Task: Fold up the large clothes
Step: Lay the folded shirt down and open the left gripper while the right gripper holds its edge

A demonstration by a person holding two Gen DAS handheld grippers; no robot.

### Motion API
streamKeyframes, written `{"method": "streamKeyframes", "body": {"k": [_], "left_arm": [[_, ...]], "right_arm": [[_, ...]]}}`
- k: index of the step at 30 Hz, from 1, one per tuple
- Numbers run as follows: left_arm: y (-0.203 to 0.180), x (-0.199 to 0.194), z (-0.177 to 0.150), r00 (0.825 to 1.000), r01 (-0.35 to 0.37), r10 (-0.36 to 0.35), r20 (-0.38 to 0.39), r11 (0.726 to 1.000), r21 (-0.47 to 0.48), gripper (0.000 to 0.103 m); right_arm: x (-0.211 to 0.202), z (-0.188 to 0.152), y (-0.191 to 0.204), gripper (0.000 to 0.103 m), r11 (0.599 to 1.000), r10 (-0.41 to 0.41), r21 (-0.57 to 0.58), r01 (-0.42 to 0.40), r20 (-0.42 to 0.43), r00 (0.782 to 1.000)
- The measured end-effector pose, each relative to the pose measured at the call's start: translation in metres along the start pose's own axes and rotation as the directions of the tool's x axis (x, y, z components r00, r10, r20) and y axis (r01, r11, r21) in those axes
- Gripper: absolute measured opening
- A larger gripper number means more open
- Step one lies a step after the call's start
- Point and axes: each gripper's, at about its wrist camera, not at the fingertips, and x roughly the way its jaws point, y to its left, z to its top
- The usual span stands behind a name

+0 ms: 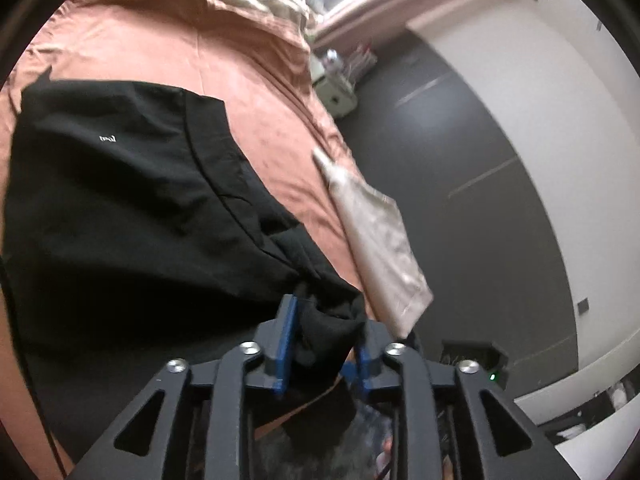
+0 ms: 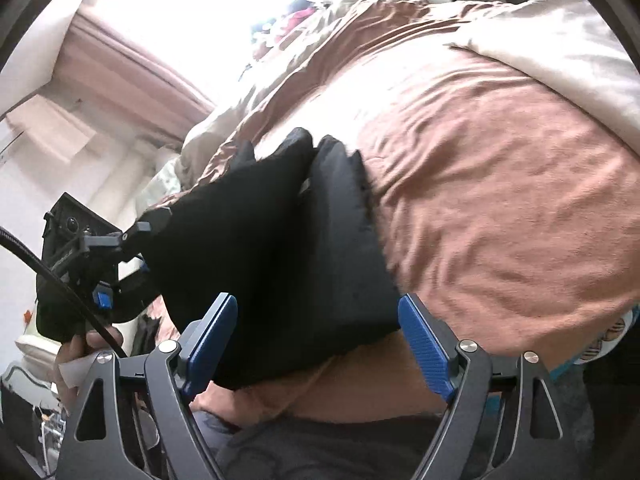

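black fabric garment (image 1: 132, 208) spread on terracotta-sheeted bed (image 1: 248, 80) | left gripper (image 1: 324, 344) jaws clenched on a bunched corner of it | right gripper (image 2: 320, 344) jaws wide apart, garment edge between them, ungripped

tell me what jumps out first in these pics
A big black garment sprawls across the rust-coloured bedsheet, filling the middle of both views. The left claw has a bunched corner of it pinched at the bed's edge, while the right claw gapes wide open just short of the garment's near edge.
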Motion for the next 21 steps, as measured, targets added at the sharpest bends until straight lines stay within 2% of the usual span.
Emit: {"method": "streamKeyframes", "body": {"k": [2,3,5,7,11,15,18,21], "left_arm": [[-0.001,0.001,0.001,1.000,0.024,-0.024,-0.009,1.000,0.004,0.051],[0.000,-0.003,0.002,0.999,0.044,-0.044,-0.002,0.999,0.002,0.056],[0.001,-0.015,0.004,0.998,0.057,-0.057,0.028,0.998,0.002,0.076],[0.003,-0.034,0.007,0.995,0.043,-0.043,0.089,0.999,0.003,0.085],[0.018,-0.075,0.005,0.985,-0.026,0.024,0.168,1.000,0.008,0.085],[0.053,-0.108,-0.001,0.966,-0.152,0.157,0.204,0.988,-0.038,0.085],[0.080,-0.116,-0.011,0.948,-0.261,0.268,0.172,0.963,-0.063,0.085],[0.104,-0.116,-0.022,0.936,-0.316,0.329,0.126,0.942,-0.112,0.085]], "right_arm": [[0.000,0.002,-0.001,0.082,1.000,0.012,0.017,-0.012,-0.003,1.000],[0.000,0.004,0.000,0.082,1.000,0.018,0.021,-0.018,-0.002,1.000],[0.001,0.005,0.005,0.082,0.999,0.031,0.018,-0.031,0.002,1.000],[-0.001,0.007,0.010,0.082,0.999,0.049,0.010,-0.049,0.004,0.999],[0.014,0.012,0.022,0.082,0.997,0.071,-0.014,-0.071,-0.001,0.997],[0.036,0.015,0.021,0.082,0.999,0.042,0.022,-0.042,-0.015,0.999],[0.041,0.019,0.031,0.082,0.997,0.073,0.024,-0.073,-0.004,0.997],[0.059,0.027,0.035,0.082,0.996,0.079,0.037,-0.078,-0.024,0.997]]}}
